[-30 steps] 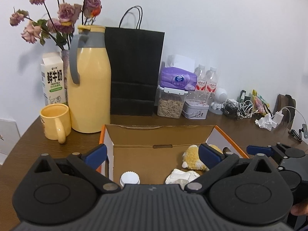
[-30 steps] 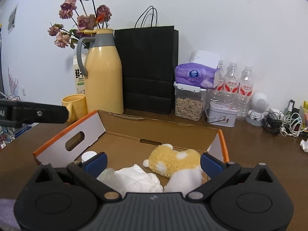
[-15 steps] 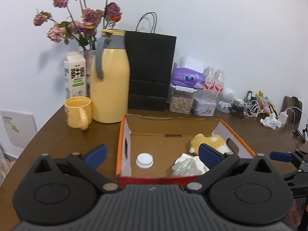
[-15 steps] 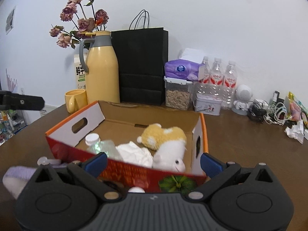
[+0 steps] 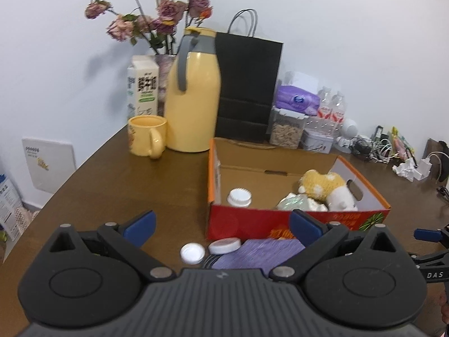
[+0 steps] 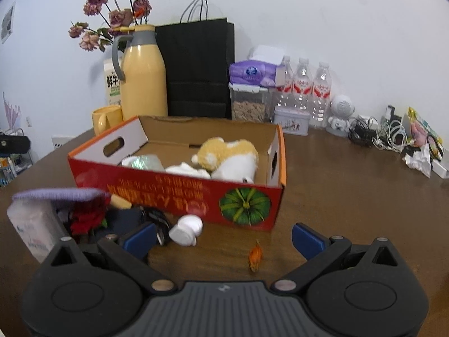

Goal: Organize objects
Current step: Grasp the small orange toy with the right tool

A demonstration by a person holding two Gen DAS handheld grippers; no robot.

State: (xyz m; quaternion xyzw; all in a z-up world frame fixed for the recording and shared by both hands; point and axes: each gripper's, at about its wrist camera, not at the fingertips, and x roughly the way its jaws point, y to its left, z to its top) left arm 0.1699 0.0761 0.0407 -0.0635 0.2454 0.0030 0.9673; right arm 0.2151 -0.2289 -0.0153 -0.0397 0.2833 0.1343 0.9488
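A red cardboard box (image 5: 297, 220) (image 6: 179, 191) stands on the brown table, holding a yellow-and-white plush toy (image 5: 322, 186) (image 6: 227, 154), crumpled tissue (image 6: 188, 170) and a white-capped bottle (image 5: 239, 196). In front of the box lie a purple knitted cloth (image 5: 258, 255) (image 6: 61, 195), white caps (image 5: 192, 252), a white earbud-like piece (image 6: 185, 229), a red flower (image 6: 84, 220) and a small orange bit (image 6: 255, 257). My left gripper (image 5: 221, 224) is open, held back from the box's near left corner. My right gripper (image 6: 223, 233) is open above the table before the box front.
Along the back wall stand a yellow thermos (image 5: 193, 98), a yellow mug (image 5: 147, 134), a milk carton (image 5: 143, 87), dried roses (image 5: 157, 16), a black paper bag (image 5: 247, 84), a food jar (image 6: 248, 104), water bottles (image 6: 303, 90) and tangled cables (image 6: 384, 134). A white packet (image 6: 31, 230) stands at the near left.
Both grippers have pulled back and away from over the box. The box's red front and the loose items before it have come into view. Both stay open.
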